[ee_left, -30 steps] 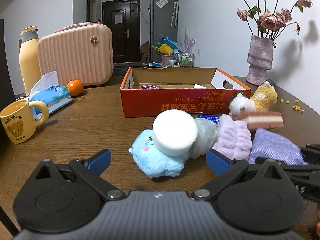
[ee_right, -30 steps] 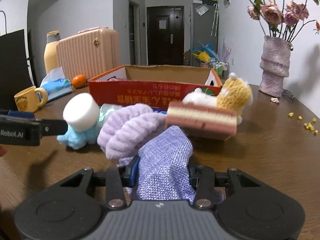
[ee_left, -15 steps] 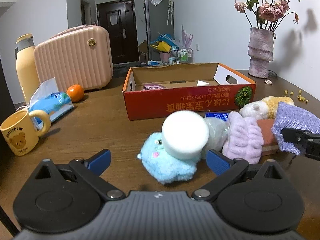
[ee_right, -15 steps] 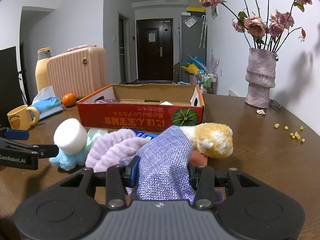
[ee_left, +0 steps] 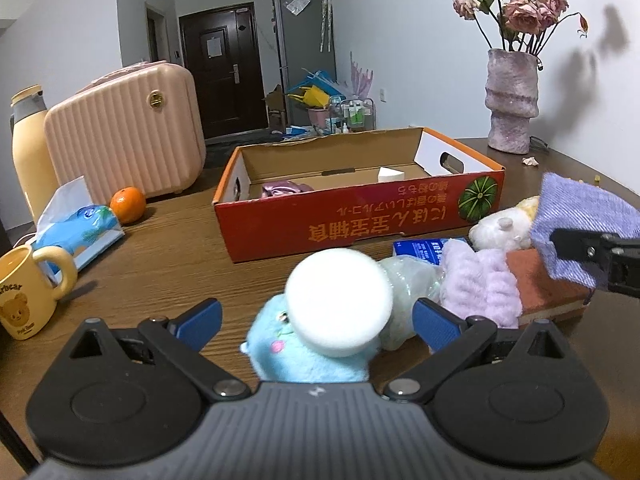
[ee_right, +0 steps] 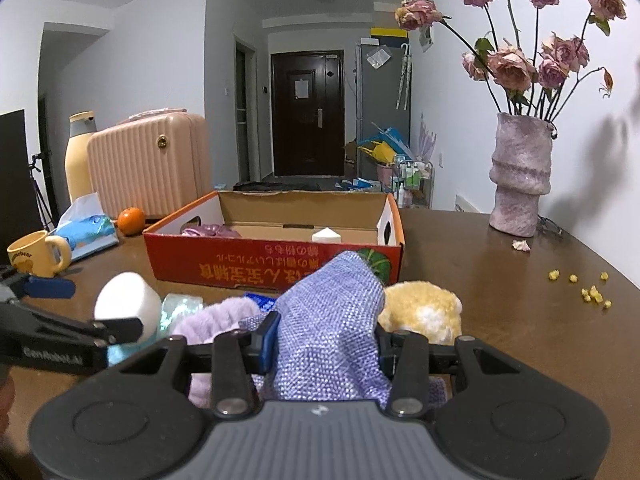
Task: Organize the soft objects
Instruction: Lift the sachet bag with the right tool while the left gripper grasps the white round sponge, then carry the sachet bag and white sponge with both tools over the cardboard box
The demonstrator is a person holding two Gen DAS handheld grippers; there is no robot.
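Note:
My right gripper is shut on a lavender woven cloth and holds it above the pile, in front of the red cardboard box. The cloth also shows in the left wrist view. My left gripper is open around a white foam cylinder lying on a blue plush toy. Beside them lie a purple fluffy headband, a clear plastic bag, a cake-shaped sponge and a yellow-white plush. The box holds a pink cloth and a white block.
On the wooden table stand a yellow mug, a tissue pack, an orange, a pink suitcase, a yellow bottle and a vase of dried roses. Yellow crumbs lie at the right.
My right gripper has lifted the lavender cloth off the pile and risen toward the box. My left gripper has moved in closer around the foam cylinder and stays open.

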